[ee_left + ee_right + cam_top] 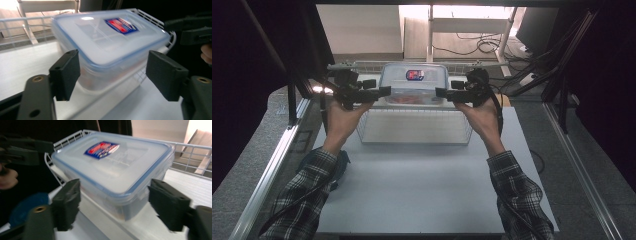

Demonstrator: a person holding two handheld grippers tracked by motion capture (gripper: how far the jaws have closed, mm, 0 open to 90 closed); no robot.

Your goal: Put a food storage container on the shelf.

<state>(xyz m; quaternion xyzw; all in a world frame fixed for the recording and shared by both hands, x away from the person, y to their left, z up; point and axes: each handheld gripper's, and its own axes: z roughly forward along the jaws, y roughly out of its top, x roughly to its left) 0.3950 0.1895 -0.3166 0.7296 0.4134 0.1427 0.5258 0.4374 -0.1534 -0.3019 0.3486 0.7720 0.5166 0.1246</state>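
container: a clear lidded plastic box [414,82] with a blue seal and a red-and-blue label stood in the far part of a white wire basket [412,131] on the table [412,185].
left gripper: [384,91] sat at the box's left end, jaws spread wide, holding nothing (in its own view the box showed between the pads, apart from both).
right gripper: [441,92] mirrored it at the right end, jaws equally wide and empty.
why: the 2 grippers likely flanked opposite ends so the box could be lifted level.
contents: something reddish inside, unclear.
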